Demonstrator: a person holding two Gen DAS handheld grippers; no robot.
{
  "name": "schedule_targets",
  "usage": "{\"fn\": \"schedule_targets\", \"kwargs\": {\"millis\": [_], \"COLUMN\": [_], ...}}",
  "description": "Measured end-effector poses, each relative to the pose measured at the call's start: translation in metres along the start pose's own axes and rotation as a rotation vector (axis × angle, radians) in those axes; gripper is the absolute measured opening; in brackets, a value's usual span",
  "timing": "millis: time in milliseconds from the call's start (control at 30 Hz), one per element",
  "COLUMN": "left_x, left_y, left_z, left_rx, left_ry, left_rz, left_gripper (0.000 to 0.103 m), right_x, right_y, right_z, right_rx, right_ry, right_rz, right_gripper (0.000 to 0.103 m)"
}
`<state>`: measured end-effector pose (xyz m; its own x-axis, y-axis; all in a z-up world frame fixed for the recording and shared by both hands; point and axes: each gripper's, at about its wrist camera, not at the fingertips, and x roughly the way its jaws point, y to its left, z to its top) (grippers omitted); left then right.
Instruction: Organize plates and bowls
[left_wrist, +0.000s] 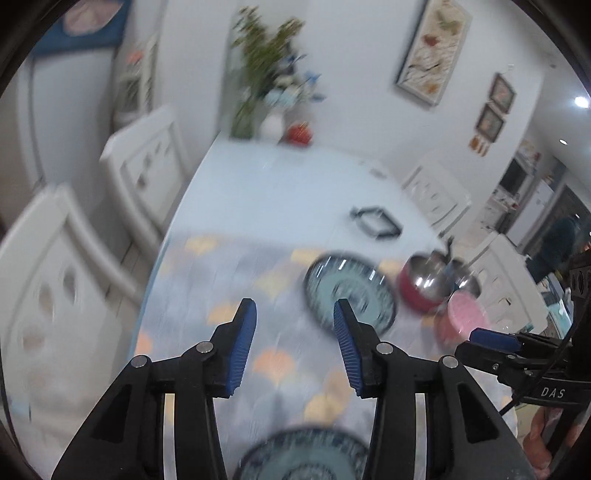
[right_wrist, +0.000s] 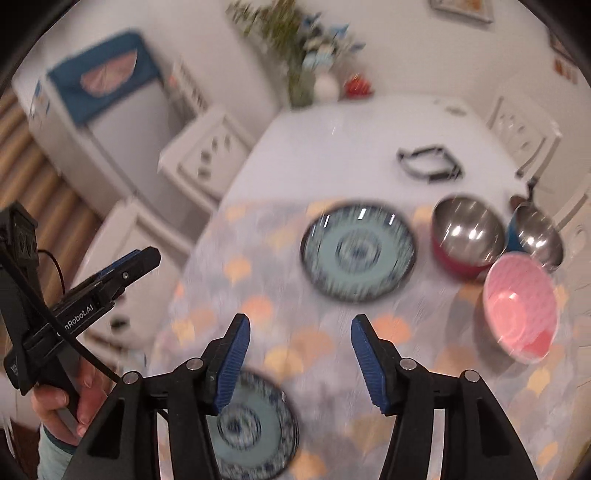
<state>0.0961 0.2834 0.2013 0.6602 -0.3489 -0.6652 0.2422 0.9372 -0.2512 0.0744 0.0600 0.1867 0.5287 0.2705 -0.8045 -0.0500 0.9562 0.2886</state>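
Both tools hang spread and empty above the cloth-covered surface (right_wrist: 258, 306), between steps. Taking the glossy far blue-patterned plate (right_wrist: 359, 251) as landmark: a matching near plate (right_wrist: 255, 428) lies nearer the camera, and two steel-lined bowls, red bowl (right_wrist: 467, 236) and blue bowl (right_wrist: 535, 236), plus a pink ribbed bowl (right_wrist: 521, 306) sit right. Judged next: the left tool (left_wrist: 293, 343) or right tool (right_wrist: 299, 354) must descend and pinch a thin rim.

Ahead of the right gripper's ribbed blue pads (right_wrist: 231, 363), two glossy glazed plates (right_wrist: 359, 251) lie on matt patterned cloth (right_wrist: 258, 295). Further right, two bowls (right_wrist: 469, 230) are shiny metal inside; the pink bowl (right_wrist: 521, 306) looks smooth, glossy.
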Motion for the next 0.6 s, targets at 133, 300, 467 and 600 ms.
{"fn": "schedule_targets", "kwargs": {"millis": [133, 300, 467, 600], "left_x": [0.004, 0.049, 0.128, 0.181], "left_y": [-0.017, -0.025, -0.016, -0.006], "left_z": [0.039, 0.056, 0.046, 0.033], "left_rx": [0.048, 0.074, 0.06, 0.049], "left_ry": [-0.083, -0.045, 0.124, 0.235], "left_rz": [-0.048, -0.104, -0.125, -0.138], "left_gripper": [0.086, 0.086, 0.081, 0.072], "right_x": [-0.014, 0.017, 0.069, 0.098], "right_y": [-0.023, -0.061, -0.081, -0.091], "right_z": [0.022, 0.022, 0.011, 0.015], "right_rx": [0.114, 0.302, 0.357, 0.357], "right_ry": [-0.097, -0.053, 0.054, 0.093], "right_rz": [-0.007, -0.042, -0.133, -0.179], "right_gripper": [0.077, 0.084, 0.081, 0.077]}}
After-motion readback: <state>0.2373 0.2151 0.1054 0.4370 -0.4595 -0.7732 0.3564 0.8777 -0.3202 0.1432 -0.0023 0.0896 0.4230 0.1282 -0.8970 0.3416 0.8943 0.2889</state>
